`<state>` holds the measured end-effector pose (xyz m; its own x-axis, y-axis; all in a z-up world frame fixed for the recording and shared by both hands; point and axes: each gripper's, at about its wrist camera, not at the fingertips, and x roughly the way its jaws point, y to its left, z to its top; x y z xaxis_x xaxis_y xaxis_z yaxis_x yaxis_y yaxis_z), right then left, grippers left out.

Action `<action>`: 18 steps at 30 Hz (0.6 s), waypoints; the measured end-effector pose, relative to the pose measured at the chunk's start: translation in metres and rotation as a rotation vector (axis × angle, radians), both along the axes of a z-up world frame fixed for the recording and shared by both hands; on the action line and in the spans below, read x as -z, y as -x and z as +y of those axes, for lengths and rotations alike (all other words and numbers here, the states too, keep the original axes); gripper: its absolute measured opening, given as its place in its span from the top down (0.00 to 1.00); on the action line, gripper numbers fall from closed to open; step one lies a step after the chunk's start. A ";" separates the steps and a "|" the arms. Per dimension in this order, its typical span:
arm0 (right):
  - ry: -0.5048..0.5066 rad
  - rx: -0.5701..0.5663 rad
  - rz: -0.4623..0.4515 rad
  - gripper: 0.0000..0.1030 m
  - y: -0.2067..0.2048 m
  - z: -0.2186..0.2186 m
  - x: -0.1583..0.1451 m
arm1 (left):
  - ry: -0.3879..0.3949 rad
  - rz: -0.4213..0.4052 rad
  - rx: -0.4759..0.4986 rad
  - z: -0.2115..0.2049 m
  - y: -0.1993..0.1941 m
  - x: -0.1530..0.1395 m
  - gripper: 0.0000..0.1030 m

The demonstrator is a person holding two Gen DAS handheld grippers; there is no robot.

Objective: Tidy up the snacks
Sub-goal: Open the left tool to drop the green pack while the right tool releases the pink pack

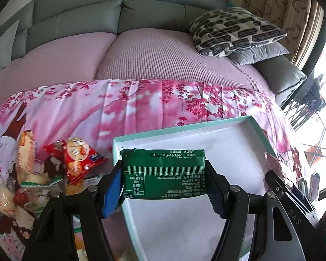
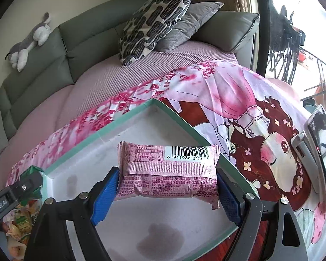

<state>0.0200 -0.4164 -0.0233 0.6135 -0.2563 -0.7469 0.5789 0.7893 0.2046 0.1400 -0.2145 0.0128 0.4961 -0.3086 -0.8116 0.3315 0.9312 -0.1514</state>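
Left hand-held gripper (image 1: 163,174) tilted down, clamping green packet (image 1: 164,171).

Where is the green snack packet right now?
The green snack packet is clamped in the left gripper, above the white tray with the teal rim; the loose snack pile lies to its left.

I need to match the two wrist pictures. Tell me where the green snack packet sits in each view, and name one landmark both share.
Left wrist: green snack packet at lower centre, clamped in the left tool, over the tray.
Right wrist: only its crumpled end shows at the lower left edge, beside the tray's corner.
Shared landmark: the white tray with the mint-green rim.
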 end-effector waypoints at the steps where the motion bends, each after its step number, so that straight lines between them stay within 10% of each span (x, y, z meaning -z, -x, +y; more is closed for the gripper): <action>1: 0.004 0.001 -0.001 0.16 0.000 0.000 0.001 | -0.004 0.002 0.000 -0.002 -0.002 0.003 0.31; 18: 0.057 -0.025 0.043 0.14 -0.004 0.000 0.000 | -0.017 0.016 -0.036 -0.003 -0.005 0.004 0.17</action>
<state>0.0243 -0.4160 -0.0235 0.5877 -0.2842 -0.7576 0.5664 0.8131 0.1343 0.1447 -0.2170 0.0086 0.4938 -0.2765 -0.8244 0.2950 0.9451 -0.1403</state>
